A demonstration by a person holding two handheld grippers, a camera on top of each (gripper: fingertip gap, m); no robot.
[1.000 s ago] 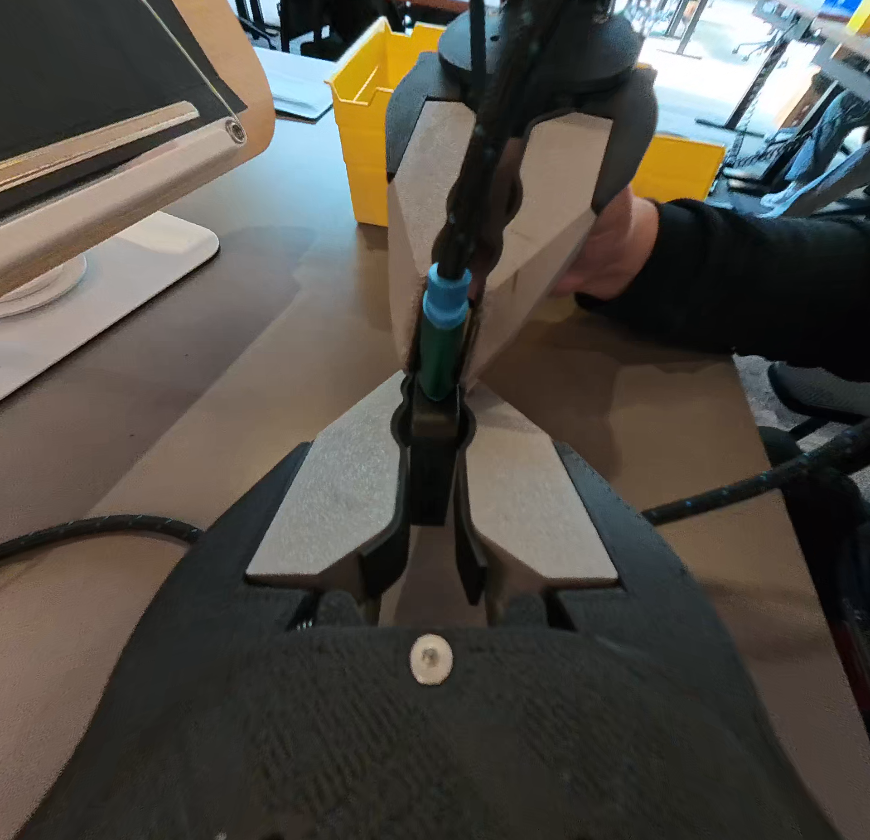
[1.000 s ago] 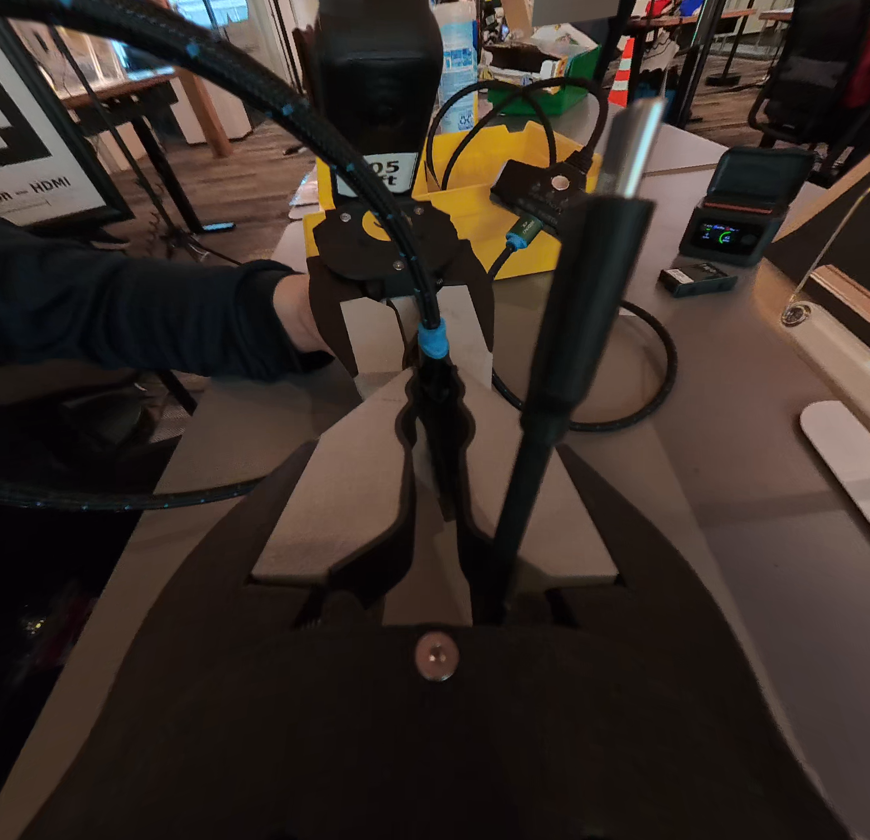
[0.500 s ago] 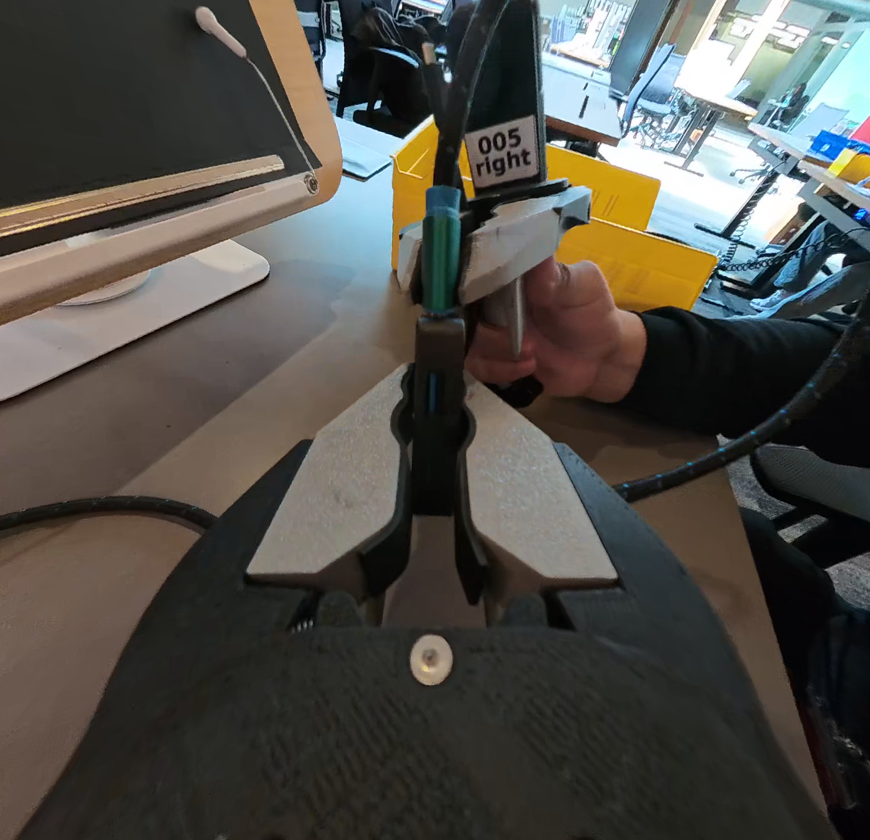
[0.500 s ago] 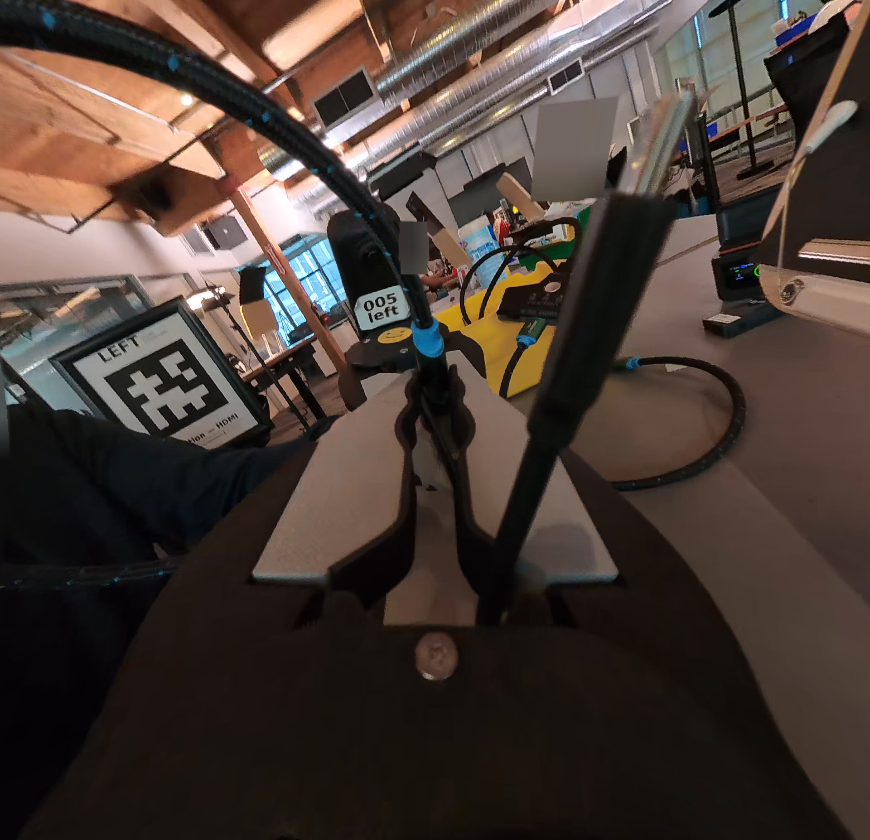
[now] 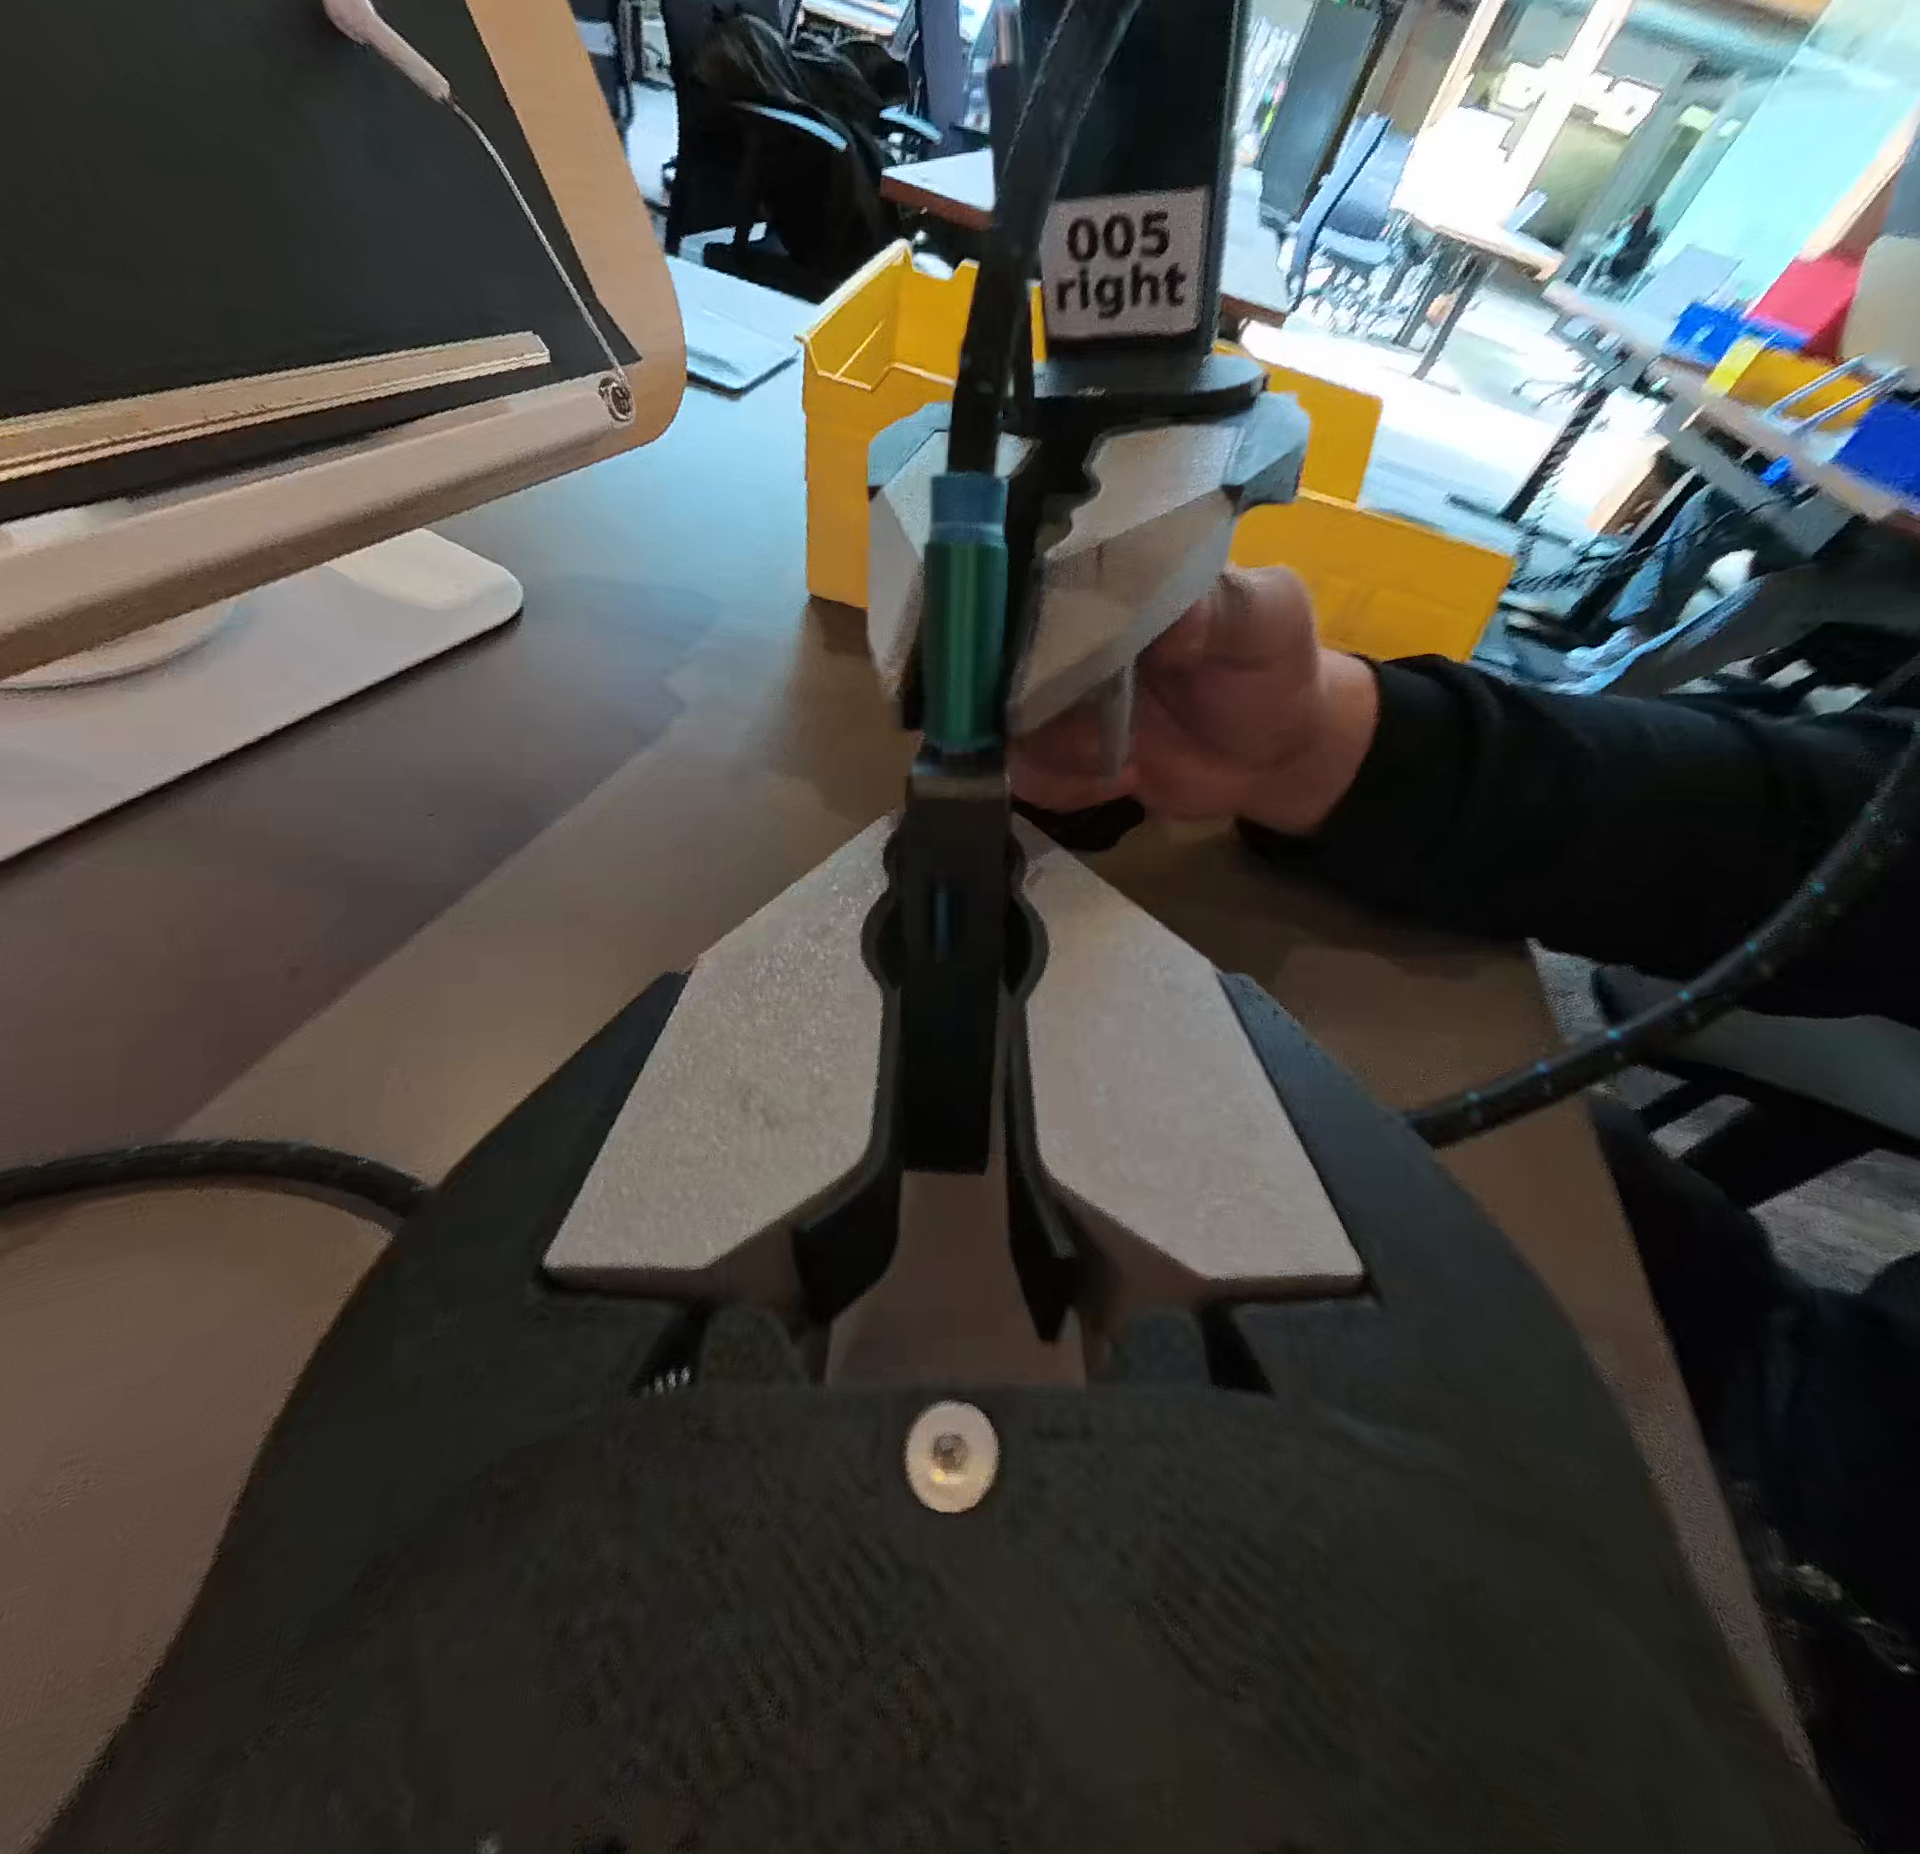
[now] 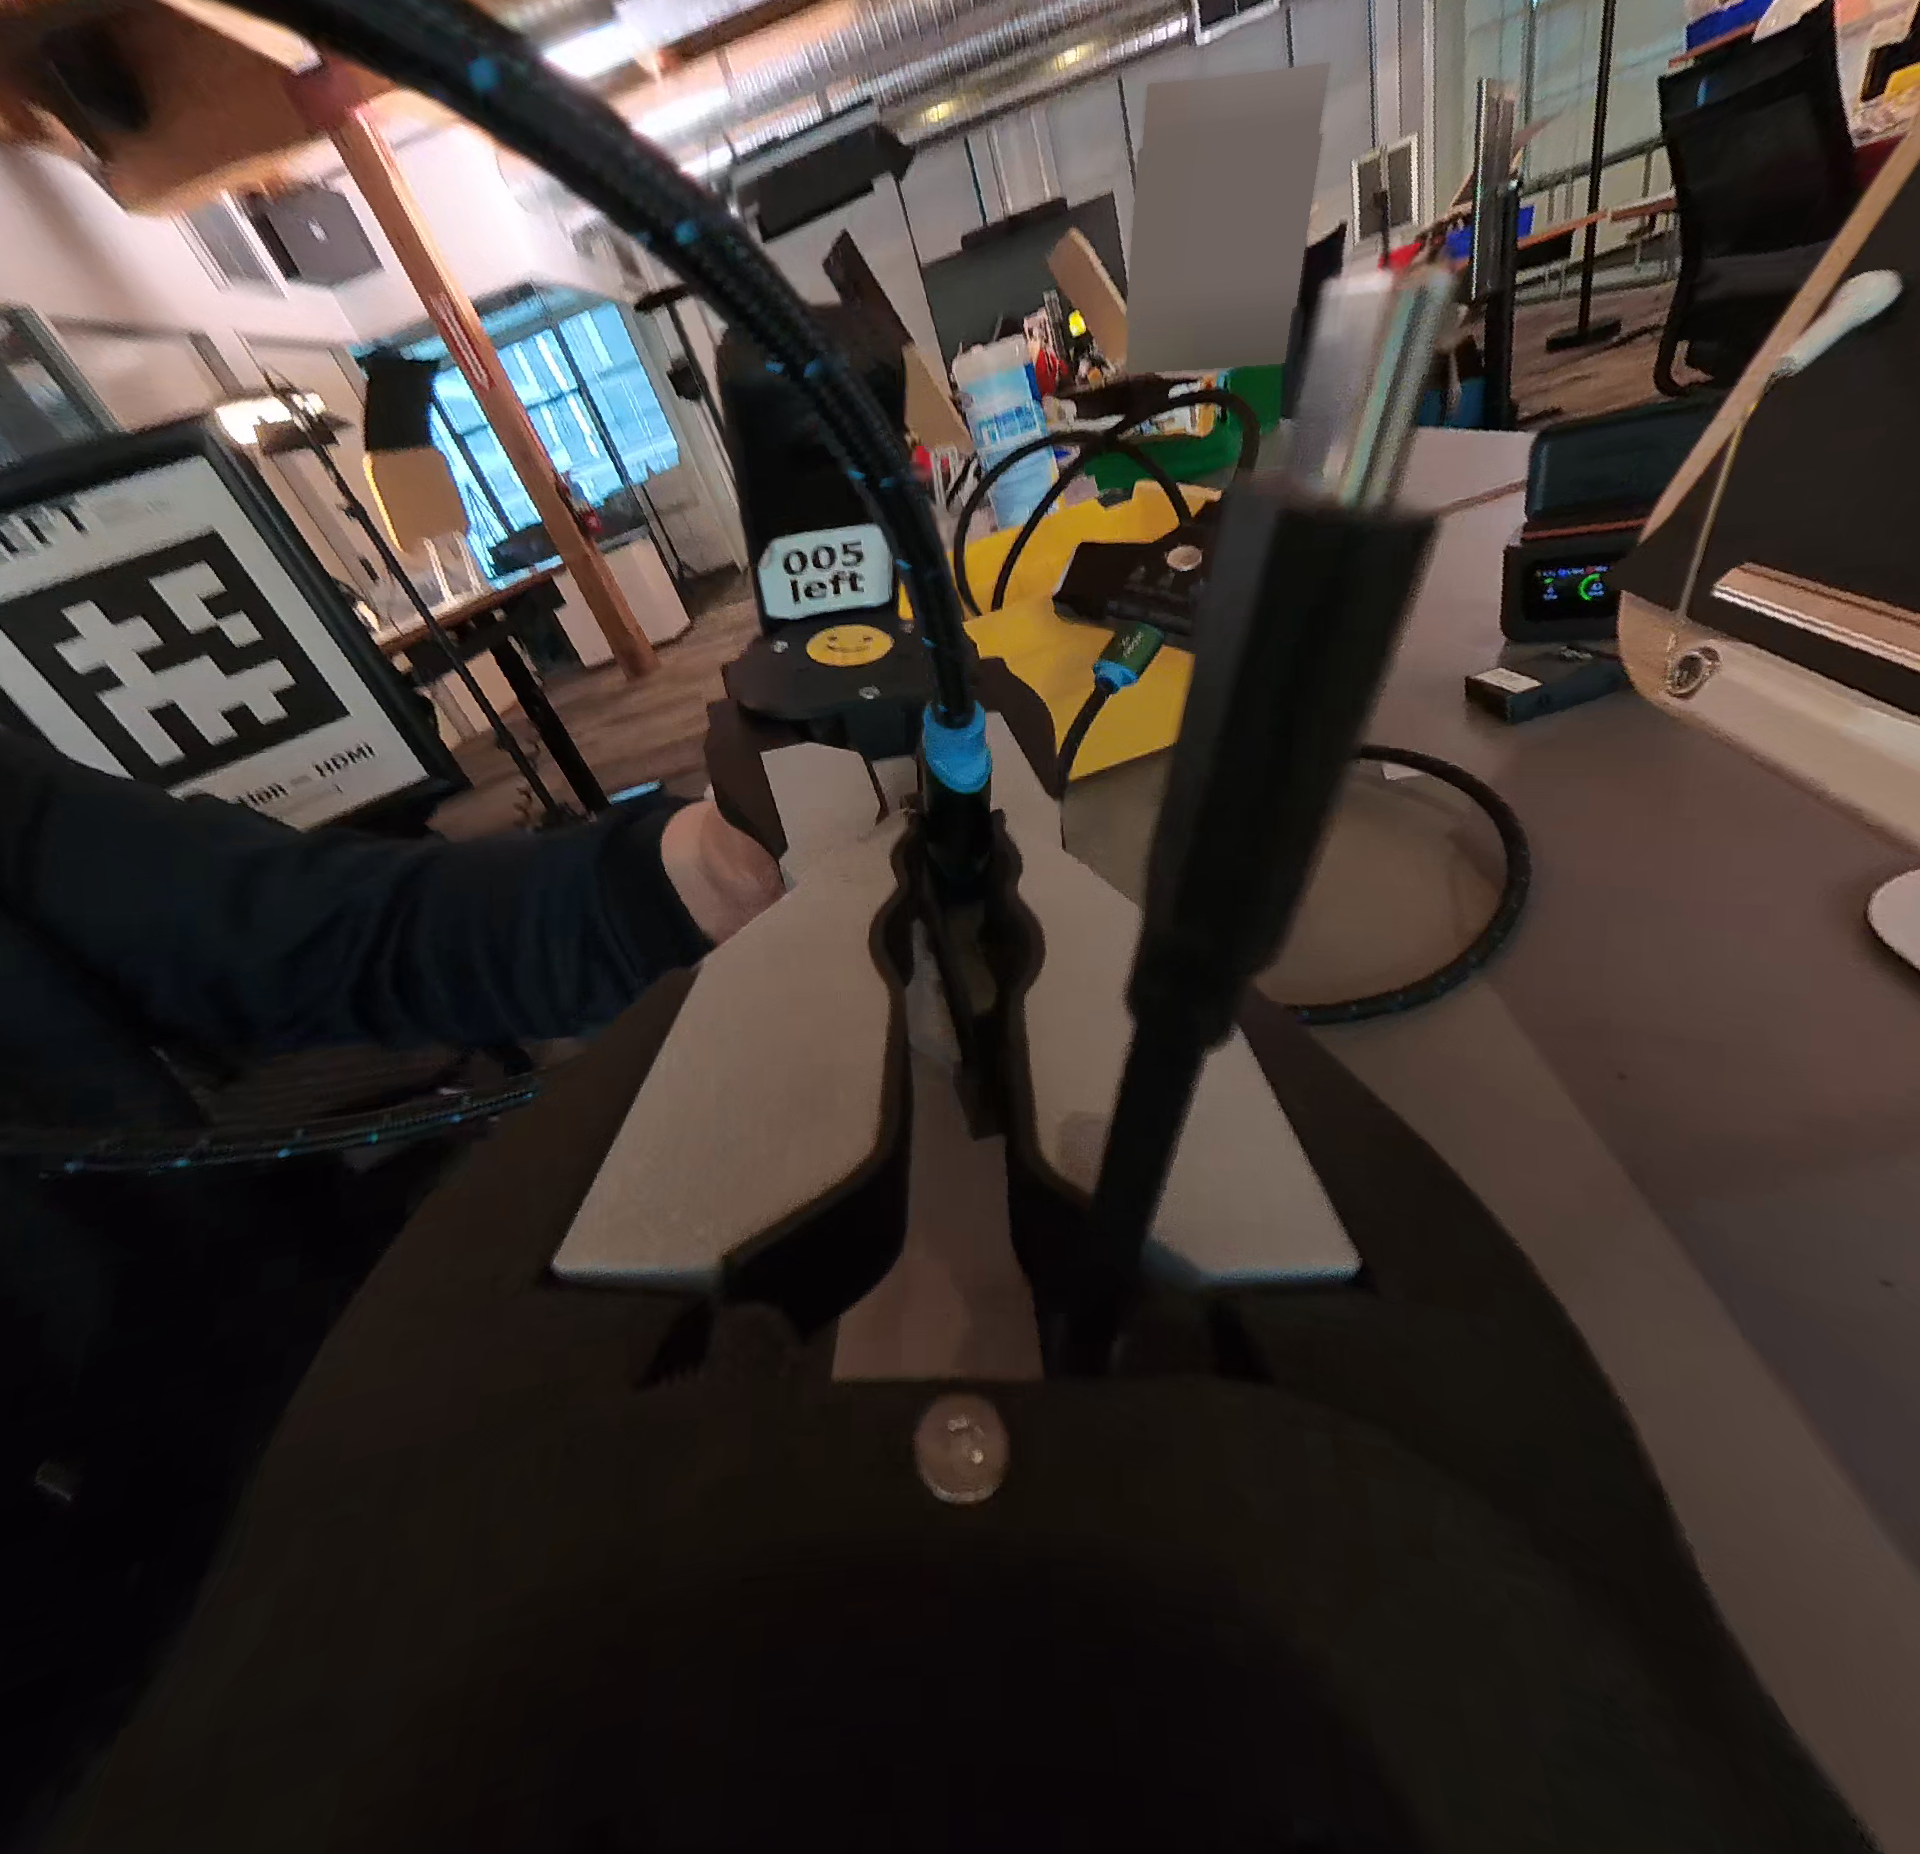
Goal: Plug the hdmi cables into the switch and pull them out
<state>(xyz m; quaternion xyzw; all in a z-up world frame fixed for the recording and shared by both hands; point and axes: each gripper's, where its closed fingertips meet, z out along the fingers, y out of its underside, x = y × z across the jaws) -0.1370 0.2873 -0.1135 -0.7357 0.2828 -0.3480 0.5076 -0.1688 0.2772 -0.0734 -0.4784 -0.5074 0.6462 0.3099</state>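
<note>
In the left wrist view my left gripper (image 5: 956, 848) is shut on a thin black switch (image 5: 951, 973), seen edge-on and held above the table. A green HDMI plug (image 5: 964, 641) with a blue collar meets the switch's far end. My right gripper (image 5: 971, 708) is closed around that plug from beyond. In the right wrist view my right gripper (image 6: 956, 859) is shut on the same plug below its blue collar (image 6: 954, 755). Its braided black cable (image 6: 623, 204) arches up and left. The left gripper (image 6: 883, 796) faces it. A second black plug (image 6: 1288, 724) with a metal tip stands loose over the right finger.
A yellow bin (image 5: 862, 433) stands behind on the table, holding another switch with a green plug (image 6: 1132, 651). A cable loop (image 6: 1496, 900) lies on the table at the right. A monitor on a stand (image 5: 260, 454) is at the left. A small screened device (image 6: 1569, 589) is far right. Across from one pair of fingers to the other is roughly 4 centimetres.
Both grippers have tilted up from the table while staying shut. The right gripper has turned from leaning over the plug to standing upright behind it. The plug stays against the switch.
</note>
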